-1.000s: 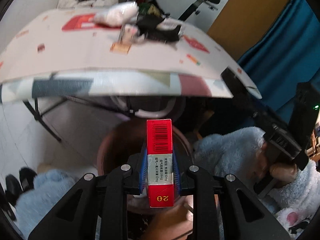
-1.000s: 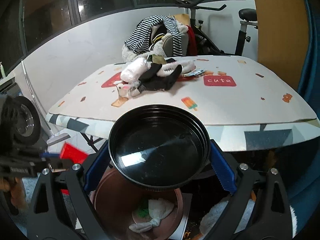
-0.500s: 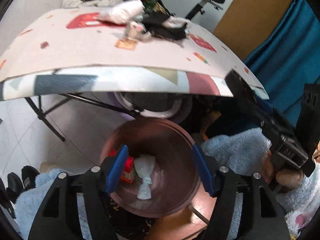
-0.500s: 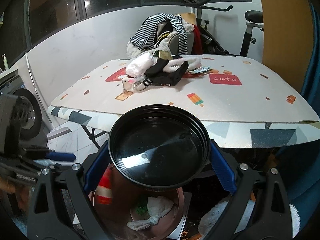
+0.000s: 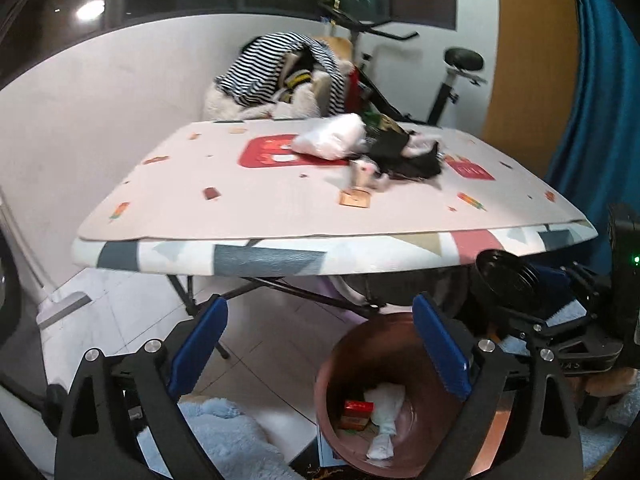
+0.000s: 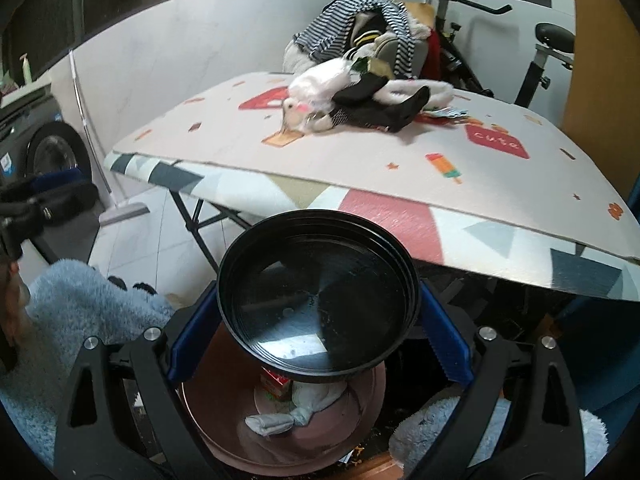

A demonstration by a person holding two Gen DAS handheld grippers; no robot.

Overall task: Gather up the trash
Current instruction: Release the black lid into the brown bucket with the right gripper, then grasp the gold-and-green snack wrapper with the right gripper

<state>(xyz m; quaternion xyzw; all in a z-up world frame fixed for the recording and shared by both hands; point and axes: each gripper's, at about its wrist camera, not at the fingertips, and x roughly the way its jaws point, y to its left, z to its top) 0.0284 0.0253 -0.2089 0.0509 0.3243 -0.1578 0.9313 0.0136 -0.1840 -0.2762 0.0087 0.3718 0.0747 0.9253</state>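
Red carton: lies at the bottom of the bin, label side partly up, just beside the tissue. It counts as collected; nothing grips it.

Crumpled white tissue: also in the bin, touching the carton, twisted at one end. Collected likewise.

Brown bin: stands on the floor, below the near edge of the desk, its mouth open upward so that trash dropped from above falls in. The landmark for all entries below.

Left gripper: hangs above and a little to the side of the bin, tilted down toward it. Its blue fingers have just been opening and stand wide apart with nothing between them, which fits a drop into the bin.

Black round lid: held above the bin, tilted, hollow side toward the right wrist camera. Judged to be the bin's cover, kept aside so the mouth stays clear.

Right gripper: over the bin, fingers clamped on the lid's rim from both sides.

Desk: patterned top, rising behind the bin. A heap of soft things, white, black and pink, sits well back from the bin; whether any of it is trash cannot be told.

Fluffy blue fabric: on the floor beside the bin.
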